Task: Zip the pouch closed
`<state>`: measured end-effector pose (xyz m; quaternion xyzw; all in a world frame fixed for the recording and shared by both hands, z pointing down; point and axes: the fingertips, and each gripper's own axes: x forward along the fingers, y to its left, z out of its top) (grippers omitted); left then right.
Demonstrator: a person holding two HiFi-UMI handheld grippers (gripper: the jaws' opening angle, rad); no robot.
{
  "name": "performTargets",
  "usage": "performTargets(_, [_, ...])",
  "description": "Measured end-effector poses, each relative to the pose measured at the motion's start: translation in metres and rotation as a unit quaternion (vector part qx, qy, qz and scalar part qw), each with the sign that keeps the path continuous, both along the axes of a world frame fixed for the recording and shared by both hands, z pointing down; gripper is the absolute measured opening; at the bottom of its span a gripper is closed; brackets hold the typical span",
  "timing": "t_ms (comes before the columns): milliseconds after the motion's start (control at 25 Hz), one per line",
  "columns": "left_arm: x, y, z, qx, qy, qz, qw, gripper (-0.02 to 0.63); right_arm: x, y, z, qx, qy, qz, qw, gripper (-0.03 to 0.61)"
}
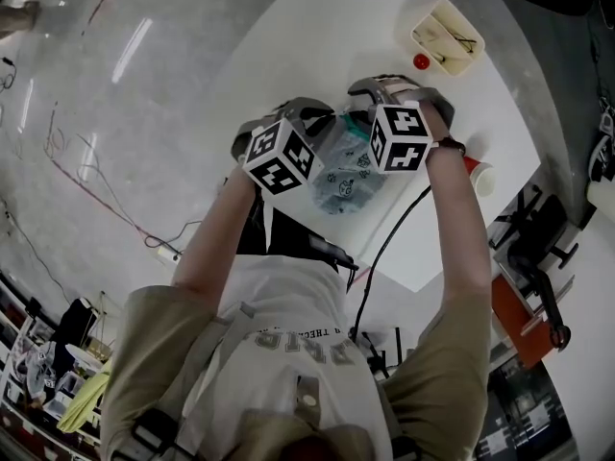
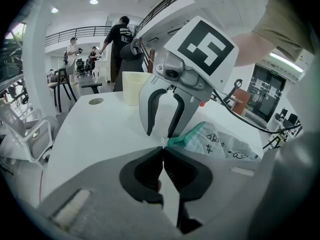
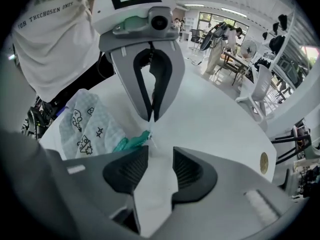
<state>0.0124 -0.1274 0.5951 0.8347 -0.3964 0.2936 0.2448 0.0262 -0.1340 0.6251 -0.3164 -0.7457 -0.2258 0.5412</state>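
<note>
A pale pouch (image 1: 344, 182) printed with dark figures lies on the white table (image 1: 288, 56) between my two grippers. Its teal zipper edge (image 3: 131, 142) points toward both jaws. My left gripper (image 2: 162, 153) is shut, its tips pinching the small end piece of that zipper edge; the right gripper view shows those tips (image 3: 151, 117) closed together over it. My right gripper (image 3: 160, 156) points steeply down facing the left one, jaws open over bare table, with the teal end just beyond its left jaw. In the left gripper view its fingers (image 2: 148, 126) stand apart.
A cream tray (image 1: 447, 36) with small items stands at the back right, a red knob (image 1: 421, 61) beside it. A red and white cup (image 1: 478, 173) sits near the right edge. A black cable (image 1: 384, 248) hangs off the front edge. A round disc (image 3: 264, 162) lies on the tabletop.
</note>
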Motion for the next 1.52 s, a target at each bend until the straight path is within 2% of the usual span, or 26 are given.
performTargets(520, [0.000,-0.004,0.001,0.003,-0.001,0.009,1.0000,0.015,0.003,0.012,0.005,-0.006,0.013,-0.041,0.999,0.094])
performTargets(760, [-0.003,-0.005,-0.001,0.005,-0.004,0.011,0.9999,0.015,0.004,0.017,0.004,0.001,0.011,-0.056,0.998,0.013])
performTargets(1080, [-0.001,-0.004,-0.001,0.003,-0.004,0.013,0.9999,0.015,0.007,0.017,0.001,-0.007,0.016,-0.020,1.000,0.002])
performTargets(1520, [0.000,-0.002,-0.001,0.003,-0.012,0.016,0.9998,0.015,0.008,0.017,0.000,0.003,0.007,0.002,1.000,0.001])
